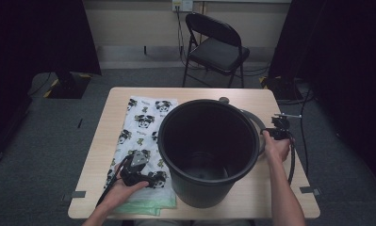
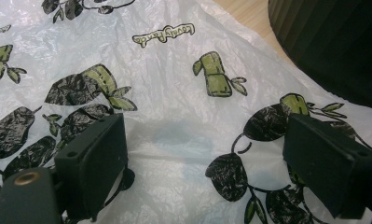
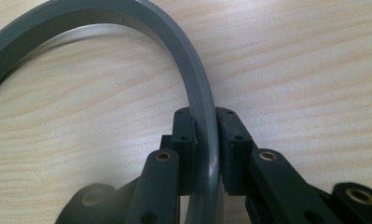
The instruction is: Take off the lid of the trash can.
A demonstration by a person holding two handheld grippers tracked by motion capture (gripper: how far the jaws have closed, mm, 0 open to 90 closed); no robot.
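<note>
Grey ring (image 3: 193, 60): lay flat on the counter (image 3: 314, 70), behind the black bucket (image 1: 209, 150), curving away and left from the right gripper (image 3: 207, 135).
Right jaws: clenched on the ring's band, one pad on each side.
Left gripper (image 2: 202, 154): jaws released, spread over the panda-print plastic bag (image 2: 174, 102), pads not pressing it.
Nearer hand: the right, already on the ring.
Bucket: just right of the left jaws.
</note>
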